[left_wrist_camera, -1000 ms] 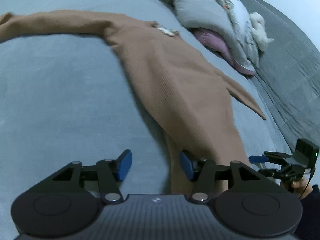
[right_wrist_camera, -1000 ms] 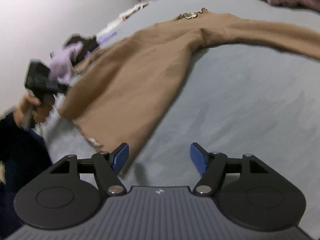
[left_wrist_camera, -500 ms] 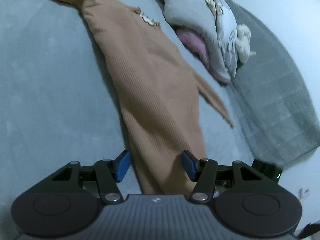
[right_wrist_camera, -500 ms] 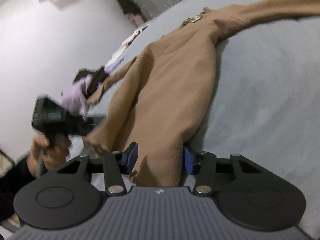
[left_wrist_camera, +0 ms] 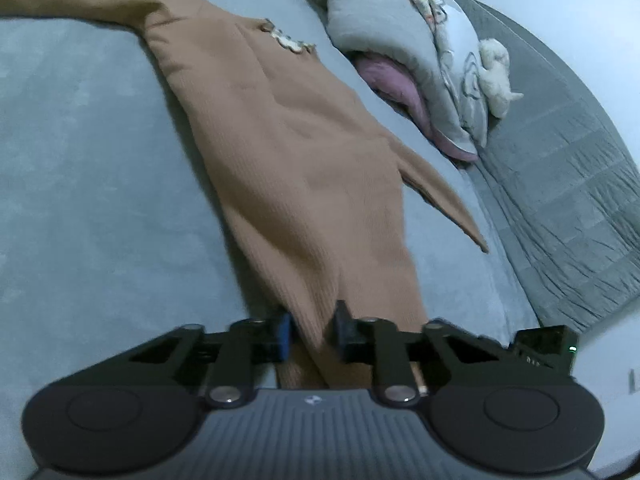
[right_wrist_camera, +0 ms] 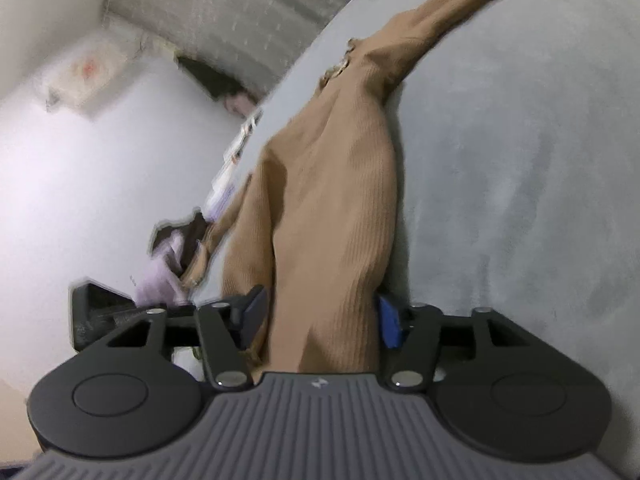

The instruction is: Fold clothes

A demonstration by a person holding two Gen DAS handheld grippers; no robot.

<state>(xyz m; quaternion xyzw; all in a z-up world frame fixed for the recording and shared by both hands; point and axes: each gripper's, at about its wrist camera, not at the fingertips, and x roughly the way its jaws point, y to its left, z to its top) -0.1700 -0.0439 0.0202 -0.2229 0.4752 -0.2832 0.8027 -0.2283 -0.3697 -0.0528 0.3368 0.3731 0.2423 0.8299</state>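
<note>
Both grippers moved in onto the tan sweater's [left_wrist_camera: 304, 184] hem, left gripper [left_wrist_camera: 312, 330] and right gripper [right_wrist_camera: 320, 320] jaws closing on it, rest stretched across the bed [left_wrist_camera: 88, 168].

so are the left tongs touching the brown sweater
Touching: the left wrist view shows the closing left tongs with both blue pads pressed into the brown sweater hem bunched between them.

One brown sweater [left_wrist_camera: 304, 168], two tools [left_wrist_camera: 311, 330] [right_wrist_camera: 320, 320], one white plush toy [left_wrist_camera: 496, 76].

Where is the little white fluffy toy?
In the left wrist view, the white fluffy toy sits far up on the right, on the grey blanket, right beside the pile of bedding and well away from the brown sweater.
</note>
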